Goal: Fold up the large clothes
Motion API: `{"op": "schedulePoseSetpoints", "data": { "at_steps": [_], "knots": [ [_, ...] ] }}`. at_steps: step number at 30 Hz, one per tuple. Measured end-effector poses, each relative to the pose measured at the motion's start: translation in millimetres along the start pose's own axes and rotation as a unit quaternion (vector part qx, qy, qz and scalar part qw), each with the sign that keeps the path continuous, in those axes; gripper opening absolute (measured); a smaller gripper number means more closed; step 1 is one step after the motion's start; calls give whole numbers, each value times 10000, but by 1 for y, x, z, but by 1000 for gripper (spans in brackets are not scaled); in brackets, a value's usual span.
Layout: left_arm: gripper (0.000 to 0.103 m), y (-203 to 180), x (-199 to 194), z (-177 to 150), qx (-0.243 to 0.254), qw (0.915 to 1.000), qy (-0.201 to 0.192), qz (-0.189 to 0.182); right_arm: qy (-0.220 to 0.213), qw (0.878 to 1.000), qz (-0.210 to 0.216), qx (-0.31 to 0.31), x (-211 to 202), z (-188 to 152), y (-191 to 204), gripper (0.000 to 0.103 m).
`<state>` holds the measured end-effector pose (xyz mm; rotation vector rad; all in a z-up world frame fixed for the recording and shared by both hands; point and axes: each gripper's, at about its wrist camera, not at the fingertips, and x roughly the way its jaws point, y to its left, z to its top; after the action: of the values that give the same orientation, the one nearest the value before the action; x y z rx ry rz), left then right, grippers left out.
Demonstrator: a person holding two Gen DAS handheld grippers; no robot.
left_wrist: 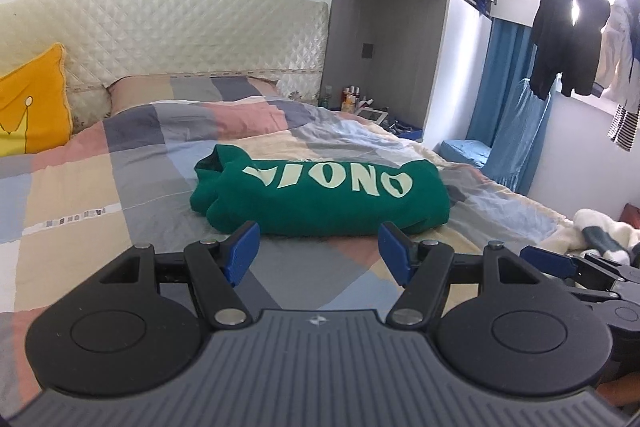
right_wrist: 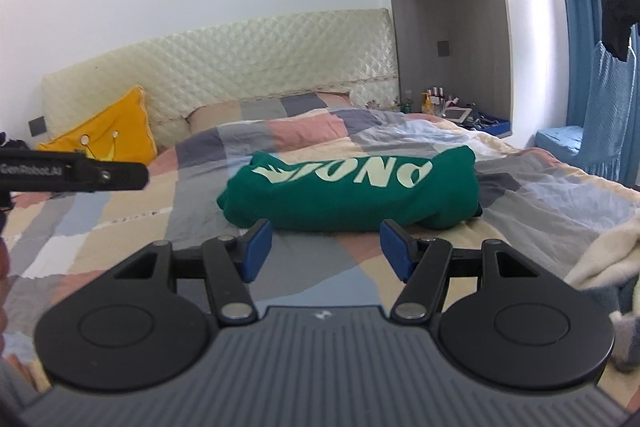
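A green sweatshirt with pale lettering [left_wrist: 320, 193] lies folded into a compact bundle on the patchwork bedspread [left_wrist: 120, 179]; it also shows in the right wrist view [right_wrist: 352, 187]. My left gripper [left_wrist: 318, 253] is open and empty, hovering just short of the bundle's near edge. My right gripper [right_wrist: 325, 251] is open and empty, also just in front of the bundle. The right gripper's body shows at the right edge of the left wrist view [left_wrist: 592, 267]. The left gripper's body shows at the left of the right wrist view [right_wrist: 76, 175].
A white fluffy garment [left_wrist: 596, 231] lies on the bed's right side, also in the right wrist view [right_wrist: 600, 259]. A yellow cushion [left_wrist: 32, 107] leans on the quilted headboard [left_wrist: 180, 35]. A bedside shelf with bottles [left_wrist: 356, 99] and blue curtains [left_wrist: 508, 107] stand to the right.
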<state>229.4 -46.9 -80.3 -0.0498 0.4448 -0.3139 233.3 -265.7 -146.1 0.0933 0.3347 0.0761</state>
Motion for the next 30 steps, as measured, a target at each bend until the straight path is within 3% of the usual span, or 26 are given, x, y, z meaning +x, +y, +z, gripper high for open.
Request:
{"op": "schedulePoseSetpoints", "data": {
  "at_steps": [30],
  "knots": [
    [71,1,21,-18,-75,9997,72,238,126,9998,-54,157,6,-3,-7,64]
  ]
}}
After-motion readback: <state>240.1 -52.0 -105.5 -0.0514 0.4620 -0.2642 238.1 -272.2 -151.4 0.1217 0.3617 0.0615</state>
